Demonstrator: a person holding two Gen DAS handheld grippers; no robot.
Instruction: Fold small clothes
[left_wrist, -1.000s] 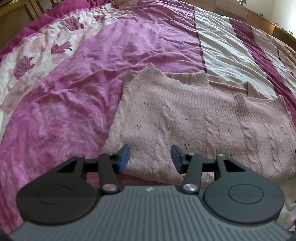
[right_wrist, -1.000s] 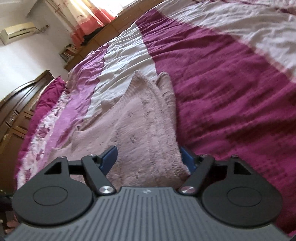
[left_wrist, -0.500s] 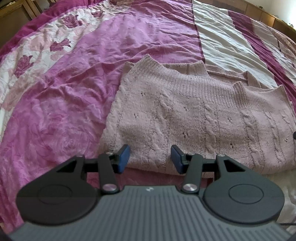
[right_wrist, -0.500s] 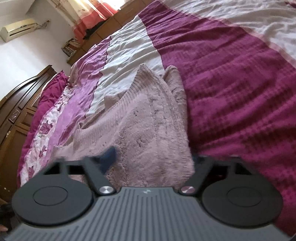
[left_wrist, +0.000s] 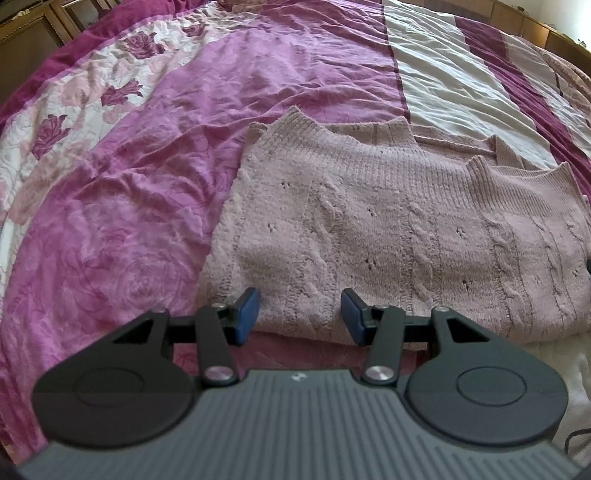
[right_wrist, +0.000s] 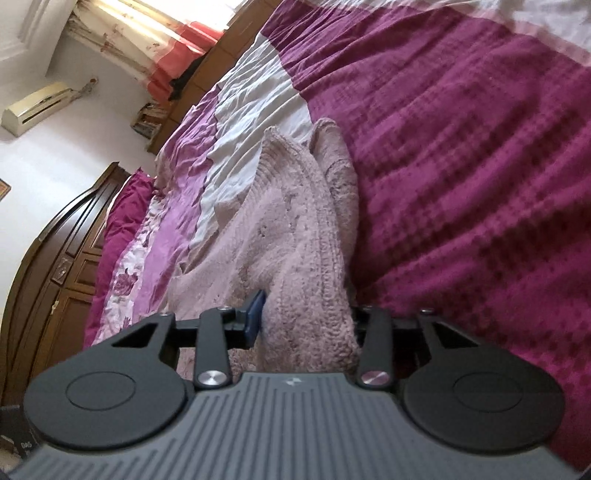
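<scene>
A dusty-pink cable-knit sweater (left_wrist: 388, 229) lies folded on the bed, its ribbed edges toward the far side. My left gripper (left_wrist: 301, 317) is open and empty, hovering at the sweater's near edge with nothing between the blue pads. In the right wrist view the sweater (right_wrist: 295, 236) runs away from the camera. My right gripper (right_wrist: 306, 325) has closed in on the sweater's near end, which fills the gap between the jaws. Its left pad presses the knit; the right pad is hidden behind it.
The bed is covered with a pink, magenta and white floral quilt (left_wrist: 129, 177). A dark wooden headboard (right_wrist: 48, 266) and cupboard stand at the left of the right wrist view. A wall air conditioner (right_wrist: 37, 107) and curtained window lie beyond.
My right gripper's jaws have narrowed onto the sweater's end, and its view has tilted. My left gripper has drawn back slightly toward the near edge, still open.
</scene>
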